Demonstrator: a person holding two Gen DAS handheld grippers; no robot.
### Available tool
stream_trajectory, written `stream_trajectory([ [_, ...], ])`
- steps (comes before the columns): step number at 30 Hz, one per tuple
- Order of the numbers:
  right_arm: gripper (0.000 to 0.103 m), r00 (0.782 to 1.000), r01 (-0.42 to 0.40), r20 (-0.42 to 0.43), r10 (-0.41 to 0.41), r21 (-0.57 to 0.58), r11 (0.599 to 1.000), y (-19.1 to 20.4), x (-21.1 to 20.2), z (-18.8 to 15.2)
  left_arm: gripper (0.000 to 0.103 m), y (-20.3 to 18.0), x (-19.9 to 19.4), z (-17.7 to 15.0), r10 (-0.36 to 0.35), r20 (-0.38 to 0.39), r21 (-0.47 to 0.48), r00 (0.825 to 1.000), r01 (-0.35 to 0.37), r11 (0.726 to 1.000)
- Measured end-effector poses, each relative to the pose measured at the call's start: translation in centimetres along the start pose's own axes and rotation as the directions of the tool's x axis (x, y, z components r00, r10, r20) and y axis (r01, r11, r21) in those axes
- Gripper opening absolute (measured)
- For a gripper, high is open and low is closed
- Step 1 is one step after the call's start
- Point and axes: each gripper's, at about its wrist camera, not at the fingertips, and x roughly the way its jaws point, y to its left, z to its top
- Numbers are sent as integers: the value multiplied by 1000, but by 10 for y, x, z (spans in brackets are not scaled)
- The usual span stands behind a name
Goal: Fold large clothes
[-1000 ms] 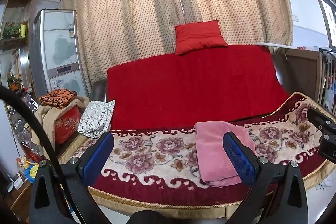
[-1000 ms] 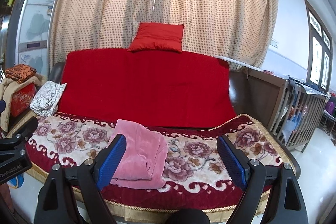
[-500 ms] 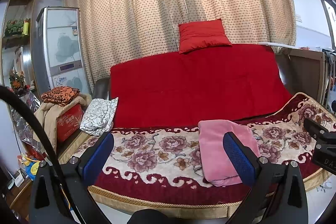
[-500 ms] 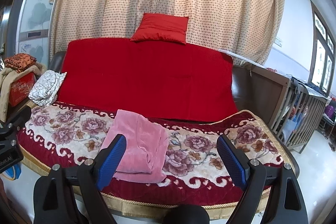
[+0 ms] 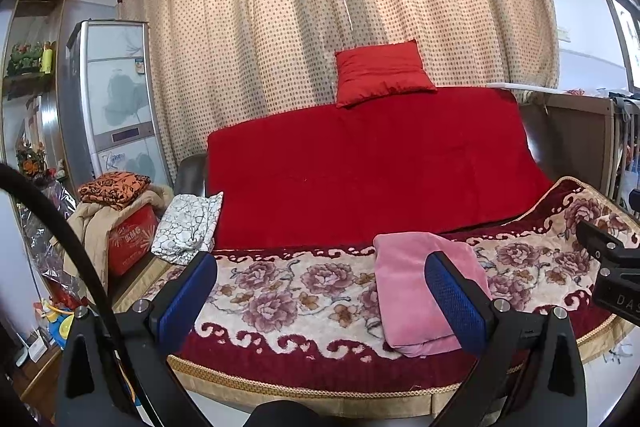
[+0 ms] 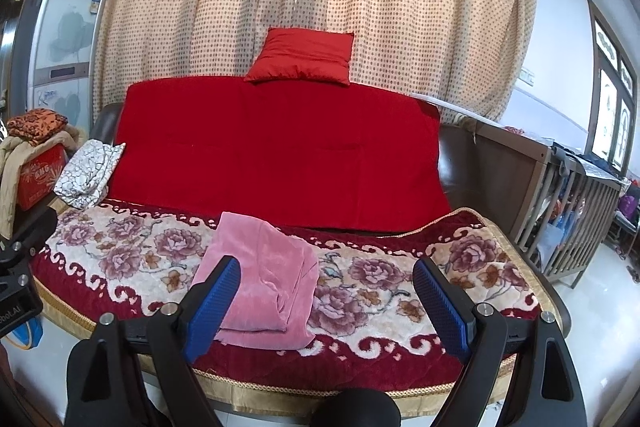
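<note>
A pink garment (image 5: 416,279) lies folded into a compact rectangle on the floral blanket (image 5: 296,287) of the sofa seat; it also shows in the right wrist view (image 6: 264,275). My left gripper (image 5: 320,299) is open and empty, held back from the sofa's front edge, left of the garment. My right gripper (image 6: 326,303) is open and empty, also in front of the sofa, with its left finger (image 6: 212,307) overlapping the garment in view. Neither gripper touches the cloth.
A red cover (image 5: 368,167) drapes the sofa back, with a red cushion (image 5: 380,73) on top. A white patterned cloth (image 5: 188,227) lies at the seat's left end beside a pile of clothes on a red box (image 5: 128,235). A wooden crib (image 6: 572,195) stands right.
Both grippers have drawn back slightly and risen, so the sofa sits lower in view. The folded pink garment has not moved. Both grippers stay open.
</note>
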Motion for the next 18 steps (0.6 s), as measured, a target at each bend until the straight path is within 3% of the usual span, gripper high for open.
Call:
stream_trajectory([
  [18, 90, 997, -16, -74, 15, -13, 1000, 9, 35, -9, 103, -16, 40, -6, -66, -68, 3, 996, 66, 998],
])
